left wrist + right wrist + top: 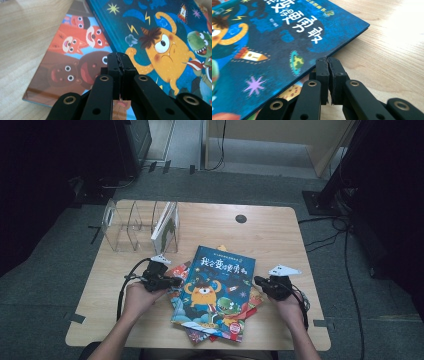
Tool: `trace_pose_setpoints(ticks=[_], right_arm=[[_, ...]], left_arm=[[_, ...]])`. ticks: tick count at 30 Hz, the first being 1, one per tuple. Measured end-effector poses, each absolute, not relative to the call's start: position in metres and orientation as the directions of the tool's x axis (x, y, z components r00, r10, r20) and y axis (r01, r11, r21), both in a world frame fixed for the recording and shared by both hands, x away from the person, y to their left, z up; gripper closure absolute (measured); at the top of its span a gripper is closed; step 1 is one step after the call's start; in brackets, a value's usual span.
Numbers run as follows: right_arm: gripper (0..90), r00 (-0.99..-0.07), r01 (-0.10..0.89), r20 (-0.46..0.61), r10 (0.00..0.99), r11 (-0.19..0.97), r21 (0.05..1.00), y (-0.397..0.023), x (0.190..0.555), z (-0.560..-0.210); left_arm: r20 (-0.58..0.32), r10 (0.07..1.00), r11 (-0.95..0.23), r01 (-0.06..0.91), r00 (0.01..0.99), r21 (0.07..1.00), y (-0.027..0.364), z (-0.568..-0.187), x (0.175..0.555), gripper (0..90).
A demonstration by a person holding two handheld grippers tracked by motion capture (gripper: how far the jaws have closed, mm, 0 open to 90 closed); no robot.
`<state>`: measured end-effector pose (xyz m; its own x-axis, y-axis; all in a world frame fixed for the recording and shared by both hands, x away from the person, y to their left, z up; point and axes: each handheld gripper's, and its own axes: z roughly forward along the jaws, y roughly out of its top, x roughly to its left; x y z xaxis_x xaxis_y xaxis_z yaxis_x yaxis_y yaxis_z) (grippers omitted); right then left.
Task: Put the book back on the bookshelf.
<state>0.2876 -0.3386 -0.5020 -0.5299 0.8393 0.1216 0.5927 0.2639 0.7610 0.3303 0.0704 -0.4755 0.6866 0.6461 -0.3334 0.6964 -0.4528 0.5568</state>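
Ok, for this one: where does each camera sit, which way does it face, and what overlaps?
High view: above the person's side, looking forward and down on the table; forearms, left gripper and right gripper show.
Left gripper view: rides that gripper, looks along its shut jaws at the book stack's left side.
Right gripper view: looks along its shut jaws at the stack's right edge.
All share the blue monster book.

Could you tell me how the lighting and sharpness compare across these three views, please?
High view: dim, dark surroundings, with the table evenly lit and the blue book small and slightly soft. Left gripper view: bright, the book's cover fairly sharp. Right gripper view: strong glare washes out the wood at upper right, and the near black jaws look soft.
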Motion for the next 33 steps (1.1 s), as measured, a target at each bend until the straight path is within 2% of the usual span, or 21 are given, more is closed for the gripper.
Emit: trace_pose_setpoints(ticks=[5, 33], right_arm=[[90.0, -0.524, 0.612, 0.144, 0.840, 0.253, 0.749, -0.334, 0.295, -0.504], [90.0, -0.485, 0.639, 0.171, 0.858, 0.215, 0.738, -0.309, 0.325, -0.503]], left_arm=[[-0.355, 0.638, -0.454, 0.706, 0.683, 0.544, 0.065, -0.484, 0.325, 89.5], [-0.374, 0.651, -0.411, 0.721, 0.660, 0.557, 0.072, -0.487, 0.293, 90.0]])
